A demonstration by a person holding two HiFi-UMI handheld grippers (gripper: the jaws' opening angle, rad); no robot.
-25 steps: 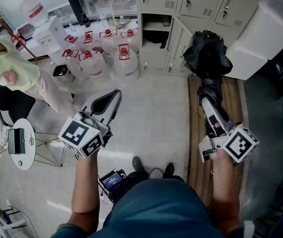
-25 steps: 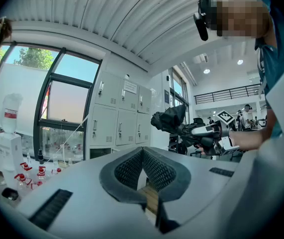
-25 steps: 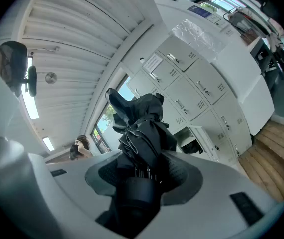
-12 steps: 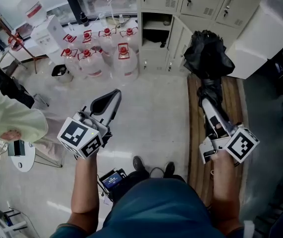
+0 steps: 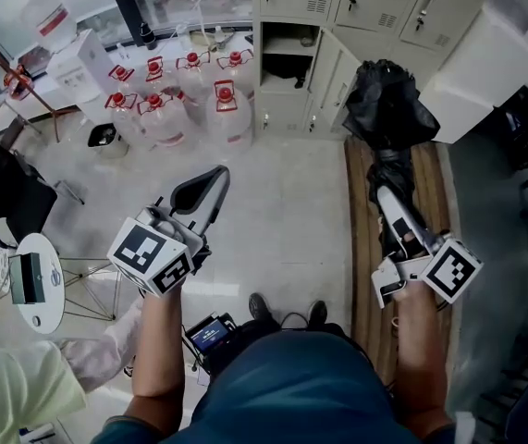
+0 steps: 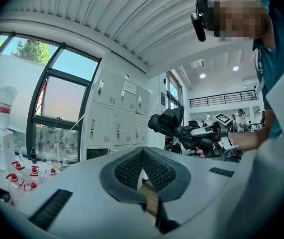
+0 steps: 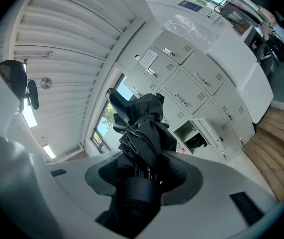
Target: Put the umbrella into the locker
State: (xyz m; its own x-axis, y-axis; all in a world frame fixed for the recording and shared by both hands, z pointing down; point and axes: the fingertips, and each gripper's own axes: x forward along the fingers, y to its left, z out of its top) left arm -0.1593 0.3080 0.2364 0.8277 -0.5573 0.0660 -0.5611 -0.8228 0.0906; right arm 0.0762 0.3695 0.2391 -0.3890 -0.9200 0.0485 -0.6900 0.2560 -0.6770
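Note:
A folded black umbrella [image 5: 388, 100] points toward the lockers, its handle clamped in my right gripper [image 5: 388, 200]. In the right gripper view the umbrella [image 7: 141, 126] rises from between the pads, which are shut on its handle. One beige locker [image 5: 287, 63] stands open, its door [image 5: 333, 80] swung to the right; the right gripper view shows the locker [image 7: 195, 135] beyond the umbrella. My left gripper [image 5: 210, 181] is held out over the floor at the left, shut on nothing. In the left gripper view my left gripper [image 6: 142, 156] has its pad tips touching, with the umbrella [image 6: 169, 123] off to the right.
Several water jugs [image 5: 185, 100] stand left of the open locker. A wooden bench [image 5: 430, 211] runs under my right arm, with a white box [image 5: 485, 72] beyond it. A black chair [image 5: 5, 192], a small round table [image 5: 28, 280] and a person [image 5: 23, 396] are at the left.
The person in pale clothes has gone from the upper left to the lower left corner. Both grippers have shifted slightly toward the lockers, and their holds are the same.

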